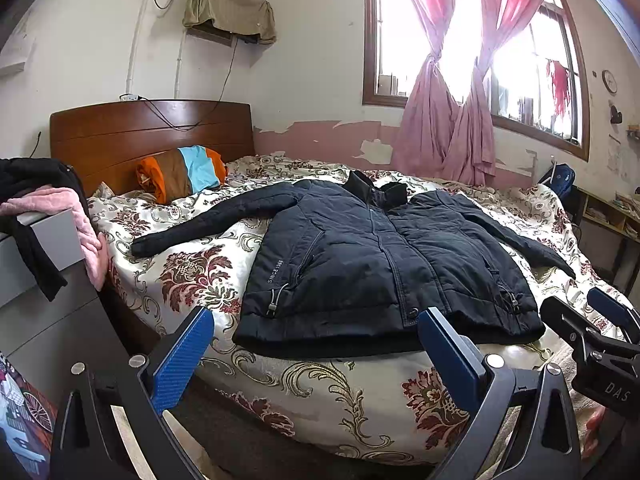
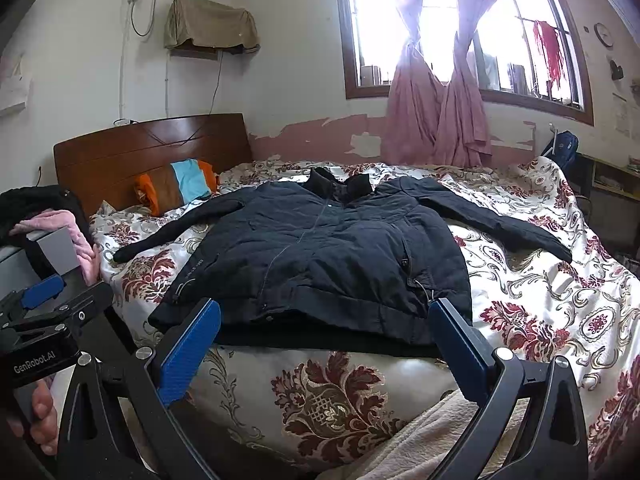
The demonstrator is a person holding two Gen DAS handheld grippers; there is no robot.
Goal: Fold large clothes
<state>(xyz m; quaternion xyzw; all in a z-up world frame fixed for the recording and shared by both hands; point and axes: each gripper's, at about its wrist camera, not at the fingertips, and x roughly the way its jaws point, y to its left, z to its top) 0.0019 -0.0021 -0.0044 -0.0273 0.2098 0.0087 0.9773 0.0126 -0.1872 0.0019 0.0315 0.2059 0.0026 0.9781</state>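
A large dark navy padded jacket (image 1: 372,264) lies flat and zipped on the floral bedspread (image 1: 188,272), collar toward the far wall, both sleeves spread out to the sides. It also shows in the right wrist view (image 2: 320,256). My left gripper (image 1: 316,320) is open and empty, just short of the jacket's hem at the bed's near edge. My right gripper (image 2: 326,316) is open and empty, also in front of the hem, to the right of the left one. Each gripper's blue pads appear in the other's view.
A striped orange, brown and blue pillow (image 1: 182,172) lies by the wooden headboard (image 1: 152,136). A grey cabinet (image 1: 36,280) with pink and black clothes stands left of the bed. Pink curtains (image 1: 448,120) hang at the window. A shelf (image 1: 612,220) stands at the right.
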